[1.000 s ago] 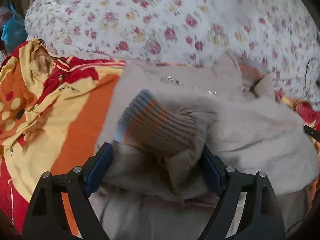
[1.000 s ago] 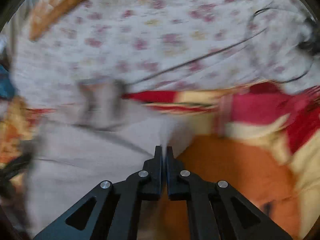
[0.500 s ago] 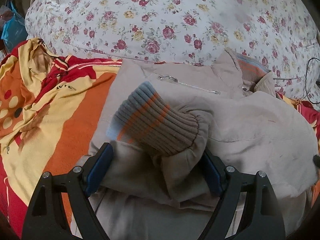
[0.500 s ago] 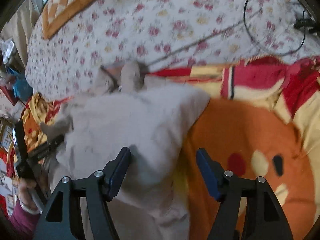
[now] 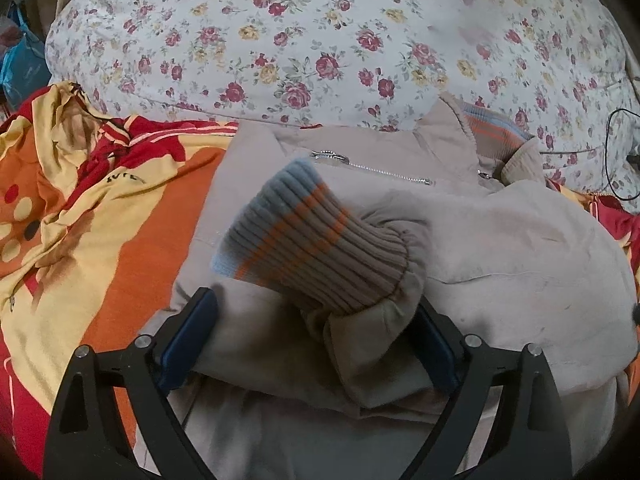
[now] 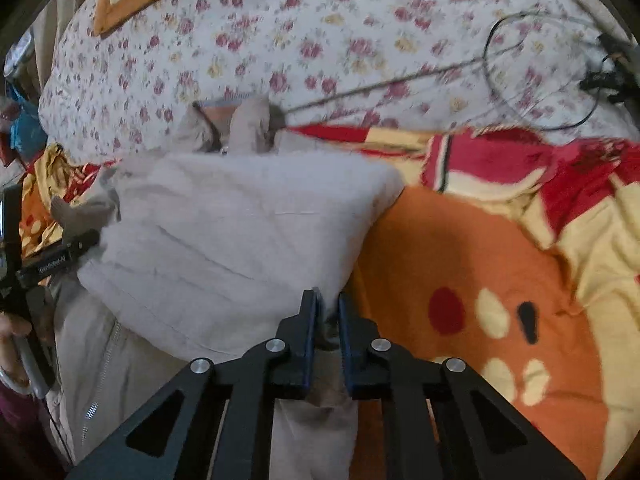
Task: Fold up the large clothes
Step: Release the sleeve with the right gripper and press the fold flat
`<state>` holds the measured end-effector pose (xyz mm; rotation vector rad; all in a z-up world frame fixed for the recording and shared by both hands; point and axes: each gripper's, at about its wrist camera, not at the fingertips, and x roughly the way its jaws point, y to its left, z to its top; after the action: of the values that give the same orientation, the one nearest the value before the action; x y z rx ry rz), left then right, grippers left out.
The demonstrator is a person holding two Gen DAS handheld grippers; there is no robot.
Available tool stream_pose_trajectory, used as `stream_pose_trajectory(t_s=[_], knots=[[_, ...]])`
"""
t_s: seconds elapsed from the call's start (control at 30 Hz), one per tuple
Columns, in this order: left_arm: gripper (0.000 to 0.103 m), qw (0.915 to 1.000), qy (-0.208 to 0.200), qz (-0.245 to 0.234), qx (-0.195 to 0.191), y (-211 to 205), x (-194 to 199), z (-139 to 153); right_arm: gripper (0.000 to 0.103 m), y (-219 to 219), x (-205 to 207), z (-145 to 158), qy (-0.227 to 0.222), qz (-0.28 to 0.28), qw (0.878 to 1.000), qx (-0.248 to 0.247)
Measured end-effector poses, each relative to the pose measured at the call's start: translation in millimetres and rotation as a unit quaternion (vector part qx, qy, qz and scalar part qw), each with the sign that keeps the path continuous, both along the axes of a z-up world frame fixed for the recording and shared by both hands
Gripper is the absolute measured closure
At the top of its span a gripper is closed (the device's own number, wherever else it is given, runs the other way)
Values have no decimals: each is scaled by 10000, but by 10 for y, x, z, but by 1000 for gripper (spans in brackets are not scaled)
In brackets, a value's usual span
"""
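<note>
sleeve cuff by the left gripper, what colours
Ribbed cuff: taupe with orange stripes, blue edge; left wrist view.

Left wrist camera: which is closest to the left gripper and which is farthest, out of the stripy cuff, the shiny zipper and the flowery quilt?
From the left gripper outward:
1. Stripy cuff, just ahead, above the fingers, its sleeve lying between them.
2. Shiny zipper, farther up on the beige jacket.
3. Flowery quilt, at the back, beyond the jacket.

Bedroom: floral quilt [image 5: 320,40], bedding.
</note>
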<state>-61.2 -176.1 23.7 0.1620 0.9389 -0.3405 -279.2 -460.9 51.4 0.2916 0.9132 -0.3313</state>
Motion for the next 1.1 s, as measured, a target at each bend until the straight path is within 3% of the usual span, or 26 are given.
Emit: stream_pose_trajectory(t_s=[0.13,0.53,1.1], knots=[[10,9999,-98,26,-36,28,-41,30,63,8,-96,210,-339,-162,9992,142],[10,9986,-528,-34,-41,34,-193,171,61,179,46,205,-310,25,9995,43],[10,9984,-557,-50,17,39,-186,158,55,177,185,-14,11,87,9999,64]])
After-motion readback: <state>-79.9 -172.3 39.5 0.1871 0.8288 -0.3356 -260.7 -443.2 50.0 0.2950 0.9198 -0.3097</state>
